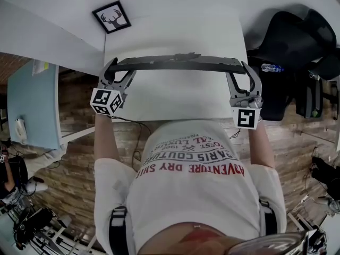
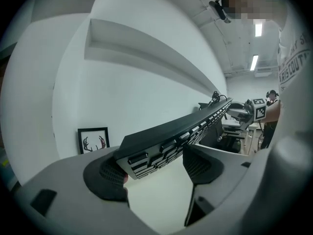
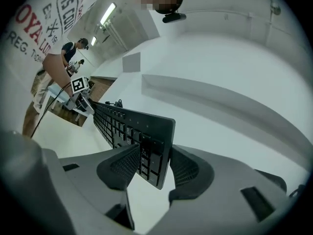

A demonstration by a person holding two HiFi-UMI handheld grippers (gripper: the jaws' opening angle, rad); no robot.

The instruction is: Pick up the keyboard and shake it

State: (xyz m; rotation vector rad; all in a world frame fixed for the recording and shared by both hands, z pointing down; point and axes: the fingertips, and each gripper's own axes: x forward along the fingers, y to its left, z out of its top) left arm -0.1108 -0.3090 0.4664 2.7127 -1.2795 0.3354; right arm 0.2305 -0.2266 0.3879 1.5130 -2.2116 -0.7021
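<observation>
A long black keyboard (image 1: 178,64) hangs above the white table (image 1: 175,102), turned on edge and held at both ends. My left gripper (image 1: 111,69) is shut on its left end. In the left gripper view the keyboard (image 2: 186,130) runs away from between the pads of the left gripper (image 2: 154,168), keys facing down and right. My right gripper (image 1: 247,71) is shut on the right end. Seen from the right gripper (image 3: 154,166), the keyboard (image 3: 128,126) stands nearly upright, one pad on the keys and the other on its back.
A framed deer picture (image 1: 112,17) lies on the table beyond the keyboard. A black chair with bags (image 1: 297,41) and a water bottle (image 1: 271,68) stand to the right. A light blue table (image 1: 32,105) is at the left. The keyboard's cable (image 1: 186,54) bunches at its far edge.
</observation>
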